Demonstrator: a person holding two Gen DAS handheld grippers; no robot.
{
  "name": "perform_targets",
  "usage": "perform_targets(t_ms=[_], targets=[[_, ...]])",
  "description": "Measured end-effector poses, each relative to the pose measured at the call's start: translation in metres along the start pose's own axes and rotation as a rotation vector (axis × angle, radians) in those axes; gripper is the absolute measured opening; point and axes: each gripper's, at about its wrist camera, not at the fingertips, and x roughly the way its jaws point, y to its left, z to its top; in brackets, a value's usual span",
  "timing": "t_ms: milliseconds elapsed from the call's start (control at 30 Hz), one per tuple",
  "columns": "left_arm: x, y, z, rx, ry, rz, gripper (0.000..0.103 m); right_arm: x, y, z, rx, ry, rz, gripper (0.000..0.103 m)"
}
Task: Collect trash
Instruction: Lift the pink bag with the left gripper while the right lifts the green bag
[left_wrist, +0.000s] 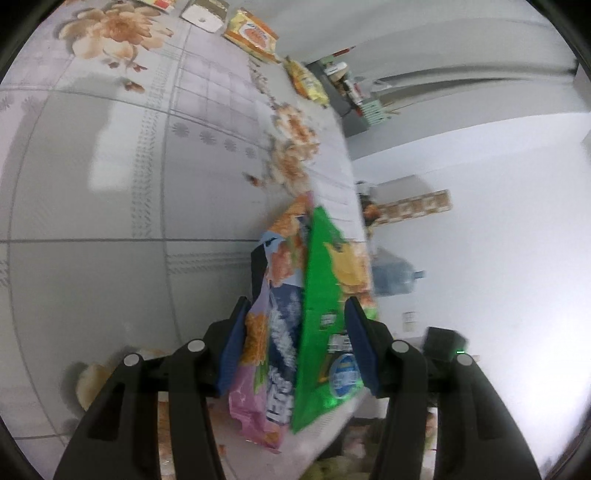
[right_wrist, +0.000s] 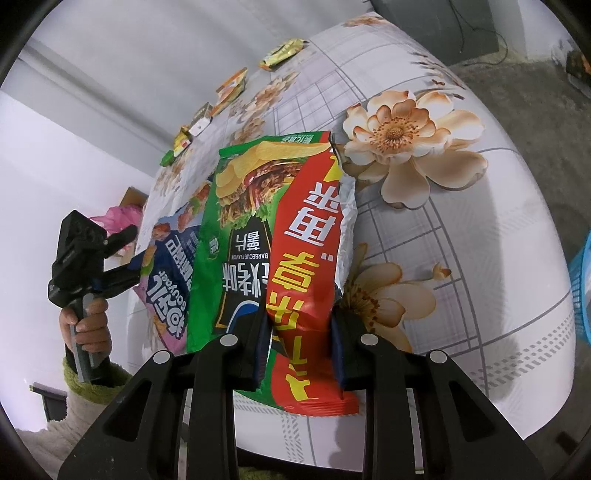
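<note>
While both claws hang over the flower-print tablecloth (right_wrist: 461, 236), they share a bundle of snack wrappers.
The right gripper (right_wrist: 300, 345) pinches the green-and-red crisp bag (right_wrist: 280, 236); the left gripper (left_wrist: 293, 345) clamps that bag and a purple-blue snack packet (left_wrist: 273, 354). More wrappers (left_wrist: 251, 31) lie along the far edge.

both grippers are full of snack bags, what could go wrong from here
1. The left gripper has two bags between its jaws, a purple snack bag and a green chip bag; the slick foils may slide past each other and one could drop.
2. The right gripper pinches only the bottom of the red bag, so it could slip out.
3. More wrappers lie across the table with no free gripper.
</note>
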Motion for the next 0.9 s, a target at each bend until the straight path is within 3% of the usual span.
perform_targets(t_ms=[233,300,400,567,700,767,900], targets=[[-0.005,-0.004,-0.006,0.001,0.010,-0.165,0.050,0.000,0.001,0.000,-0.007,0.000,-0.006,0.025],[-0.003,-0.004,-0.008,0.009,0.025,-0.172,0.050,0.001,0.002,0.000,-0.009,-0.001,-0.010,0.025],[0.006,-0.006,-0.009,0.027,0.043,-0.112,0.050,0.001,0.002,0.001,-0.011,-0.002,-0.012,0.025],[0.017,-0.005,-0.010,0.039,0.052,-0.027,0.038,0.001,0.003,0.001,-0.013,-0.002,-0.013,0.025],[0.029,-0.008,-0.012,0.082,0.071,0.090,0.031,0.001,0.003,0.001,-0.012,-0.002,-0.010,0.025],[0.032,-0.010,-0.014,0.118,0.061,0.160,0.019,0.000,0.002,0.001,-0.012,-0.004,-0.009,0.025],[0.032,-0.017,-0.016,0.183,0.036,0.219,0.008,0.000,0.001,0.000,-0.009,-0.008,-0.005,0.025]])
